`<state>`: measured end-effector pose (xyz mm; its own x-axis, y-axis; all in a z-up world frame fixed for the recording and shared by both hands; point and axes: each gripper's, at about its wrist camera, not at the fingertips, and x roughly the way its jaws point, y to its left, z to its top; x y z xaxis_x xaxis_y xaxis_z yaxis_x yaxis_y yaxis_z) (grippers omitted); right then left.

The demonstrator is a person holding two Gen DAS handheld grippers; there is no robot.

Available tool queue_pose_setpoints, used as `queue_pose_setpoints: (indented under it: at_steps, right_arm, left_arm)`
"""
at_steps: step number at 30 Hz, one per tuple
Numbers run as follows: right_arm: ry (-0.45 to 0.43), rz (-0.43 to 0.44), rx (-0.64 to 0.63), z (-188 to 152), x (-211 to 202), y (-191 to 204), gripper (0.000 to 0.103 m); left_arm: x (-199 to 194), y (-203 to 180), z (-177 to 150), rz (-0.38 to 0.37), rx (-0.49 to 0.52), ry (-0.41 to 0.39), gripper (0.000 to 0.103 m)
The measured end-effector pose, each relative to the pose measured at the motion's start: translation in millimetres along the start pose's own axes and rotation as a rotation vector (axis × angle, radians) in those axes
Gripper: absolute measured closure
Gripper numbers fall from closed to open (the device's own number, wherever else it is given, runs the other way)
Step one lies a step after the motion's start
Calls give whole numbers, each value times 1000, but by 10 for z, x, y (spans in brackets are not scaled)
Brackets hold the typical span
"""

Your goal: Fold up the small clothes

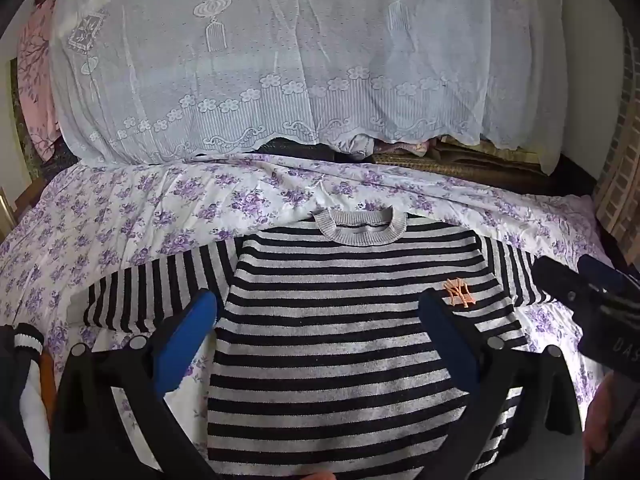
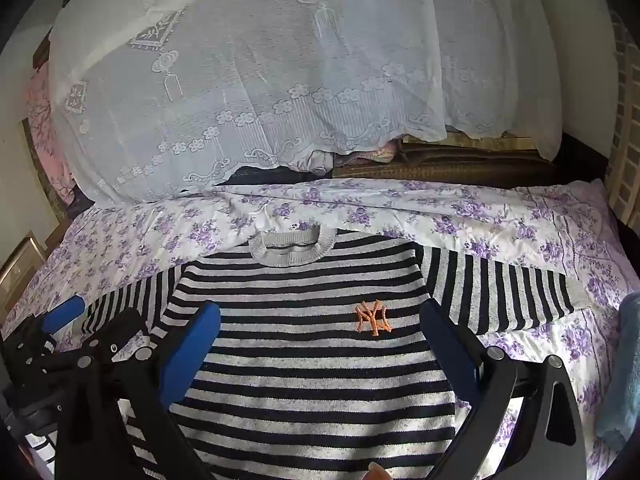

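Observation:
A small black-and-grey striped sweater (image 1: 340,340) lies flat, front up, on a purple-flowered sheet (image 1: 132,216), grey collar (image 1: 360,226) at the far end and both sleeves spread sideways. An orange NY logo (image 1: 459,291) marks its chest. My left gripper (image 1: 320,320) hovers above the body, open and empty. In the right wrist view the sweater (image 2: 312,368) fills the middle with its logo (image 2: 373,317), and my right gripper (image 2: 320,328) is open and empty over it. The left gripper shows at the left edge (image 2: 60,320), and the right gripper at the right edge of the left view (image 1: 592,292).
A big mound covered by white lace cloth (image 1: 280,60) rises behind the sheet. Woven mats (image 1: 480,160) lie at its base on the right. A light blue towel (image 2: 628,360) sits at the right edge. Other clothes (image 1: 28,360) lie at the near left.

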<state>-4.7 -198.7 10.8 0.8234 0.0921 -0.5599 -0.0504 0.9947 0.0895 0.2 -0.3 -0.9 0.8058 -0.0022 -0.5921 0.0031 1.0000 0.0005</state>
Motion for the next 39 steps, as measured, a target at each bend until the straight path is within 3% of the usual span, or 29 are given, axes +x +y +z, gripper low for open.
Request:
queue_pose_setpoints:
  at_steps: [9, 39]
  right_arm:
    - [2, 5, 6, -10, 17, -27, 3]
    - [-5, 12, 9, 11, -38, 48, 3]
  left_arm:
    - [61, 57, -15, -12, -37, 39, 5]
    - [41, 58, -5, -15, -43, 34, 5]
